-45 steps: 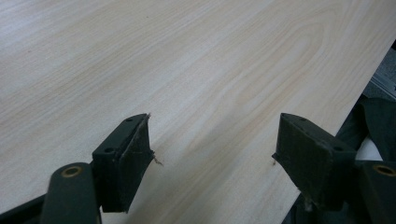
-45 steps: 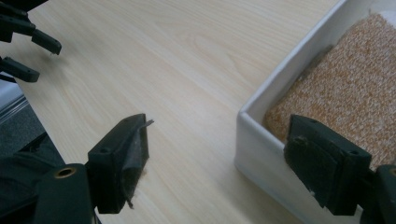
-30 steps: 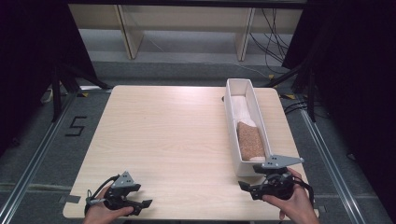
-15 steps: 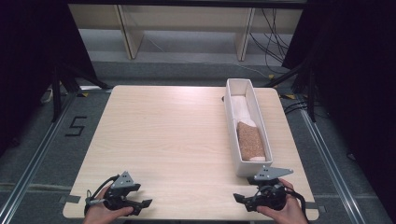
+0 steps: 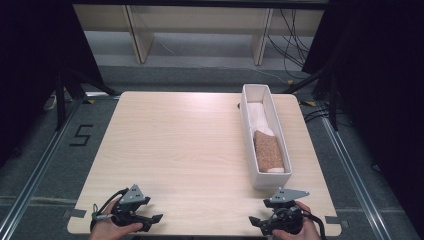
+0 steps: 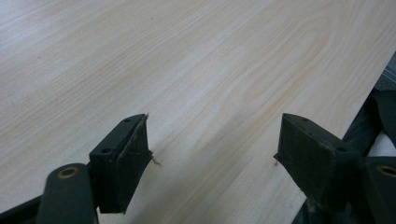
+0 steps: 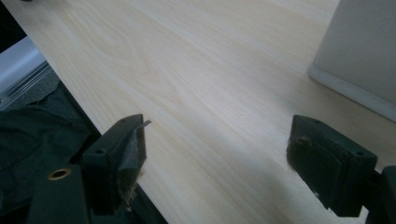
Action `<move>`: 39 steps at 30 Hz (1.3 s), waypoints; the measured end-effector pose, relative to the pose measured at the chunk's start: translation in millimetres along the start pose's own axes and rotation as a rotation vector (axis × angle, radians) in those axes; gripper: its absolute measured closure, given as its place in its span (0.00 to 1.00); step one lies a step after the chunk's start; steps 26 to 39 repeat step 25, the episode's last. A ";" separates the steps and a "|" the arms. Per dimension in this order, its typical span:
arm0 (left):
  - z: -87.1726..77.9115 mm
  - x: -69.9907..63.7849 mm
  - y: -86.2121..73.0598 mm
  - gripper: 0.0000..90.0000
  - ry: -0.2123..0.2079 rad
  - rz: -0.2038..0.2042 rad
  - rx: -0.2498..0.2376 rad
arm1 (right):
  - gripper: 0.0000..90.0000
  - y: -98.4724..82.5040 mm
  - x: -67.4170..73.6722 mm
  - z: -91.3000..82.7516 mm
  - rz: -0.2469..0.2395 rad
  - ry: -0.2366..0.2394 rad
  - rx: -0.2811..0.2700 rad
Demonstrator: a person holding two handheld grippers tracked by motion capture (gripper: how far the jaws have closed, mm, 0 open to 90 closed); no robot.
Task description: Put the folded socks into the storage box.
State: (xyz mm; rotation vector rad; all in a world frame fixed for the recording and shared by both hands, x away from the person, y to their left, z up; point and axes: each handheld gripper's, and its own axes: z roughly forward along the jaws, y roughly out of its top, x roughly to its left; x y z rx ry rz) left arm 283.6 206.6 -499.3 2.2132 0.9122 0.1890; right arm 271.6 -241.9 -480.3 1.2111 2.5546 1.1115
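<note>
- We find the wooden table (image 5: 190,150) the largest item, pale and grained; every place below is given relative to it.
- We note a long white tray (image 5: 247,135) lying lengthwise along the table's right side, its near end short of the near edge. The right gripper view shows one corner of this tray (image 7: 359,51) standing on the wood at upper right.
- Inside the tray we see a white bag (image 5: 260,116) in the far half and a brown speckled block (image 5: 269,151) in the near half, the two touching end to end.
- We record the right gripper (image 5: 264,223) at the table's near edge, just in front of the tray's near end and apart from it, held in a hand (image 5: 295,231). In its own view the right gripper (image 7: 217,154) has its jaws spread wide, bare wood between them, nothing held.
- We record the left gripper (image 5: 150,221) at the table's near-left corner, well apart from the tray, held in a hand (image 5: 112,230). In its own view the left gripper (image 6: 212,154) likewise stands wide apart over bare wood, holding nothing.
</note>
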 end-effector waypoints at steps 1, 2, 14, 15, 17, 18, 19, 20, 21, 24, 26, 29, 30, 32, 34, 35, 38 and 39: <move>0.0 0.0 -0.2 0.27 0.002 0.001 -0.003 | 0.22 -0.2 0.0 0.0 -0.009 0.003 0.017; -0.2 0.1 -0.3 0.27 0.002 0.001 -0.003 | 0.22 -1.4 1.2 1.4 -0.003 0.001 0.019; 0.6 -0.5 -0.6 0.27 0.006 0.005 -0.009 | 0.22 -5.2 5.0 7.2 -0.045 0.007 0.038; 0.6 -0.5 -0.6 0.27 0.006 0.007 -0.007 | 0.22 -6.1 8.8 7.5 -0.003 0.009 0.048; 1.0 -1.2 -0.5 0.27 0.006 -0.001 -0.017 | 0.22 -5.4 5.9 9.2 -0.050 0.008 0.046; 1.1 -1.2 -0.4 0.27 0.006 -0.002 -0.018 | 0.22 -5.6 6.7 9.8 -0.043 0.006 0.045; 0.6 -0.4 -0.4 0.27 0.006 0.008 -0.008 | 0.22 -5.5 7.3 10.0 -0.041 0.005 0.052; 0.7 -0.4 -0.5 0.27 0.007 0.006 -0.008 | 0.22 -5.5 8.3 9.9 -0.029 0.008 0.063; 0.7 -0.4 -0.6 0.27 0.007 0.007 -0.007 | 0.22 -6.2 8.6 11.6 -0.028 0.005 0.044; 0.8 -0.3 -0.5 0.27 0.007 0.006 -0.009 | 0.22 -6.0 8.0 12.1 -0.036 0.005 0.045; 0.7 -0.3 -0.5 0.27 0.007 0.006 -0.009 | 0.22 -5.8 7.4 12.6 -0.044 0.003 0.044; 0.7 -0.3 -0.5 0.27 0.007 0.006 -0.009 | 0.22 -5.8 7.4 12.6 -0.044 0.003 0.044; 0.7 -0.3 -0.5 0.27 0.007 0.006 -0.009 | 0.22 -5.8 7.4 12.6 -0.044 0.003 0.044; 0.7 -0.3 -0.5 0.27 0.007 0.006 -0.009 | 0.22 -5.8 7.4 12.6 -0.044 0.003 0.044; 0.7 -0.3 -0.5 0.27 0.007 0.006 -0.009 | 0.22 -5.8 7.4 12.6 -0.044 0.003 0.044; 0.7 -0.3 -0.5 0.27 0.007 0.006 -0.009 | 0.22 -5.8 7.4 12.6 -0.044 0.003 0.044; 0.7 -0.3 -0.5 0.27 0.007 0.006 -0.009 | 0.22 -5.8 7.4 12.6 -0.044 0.003 0.044; 0.7 -0.3 -0.5 0.27 0.007 0.006 -0.009 | 0.22 -5.8 7.4 12.6 -0.044 0.003 0.044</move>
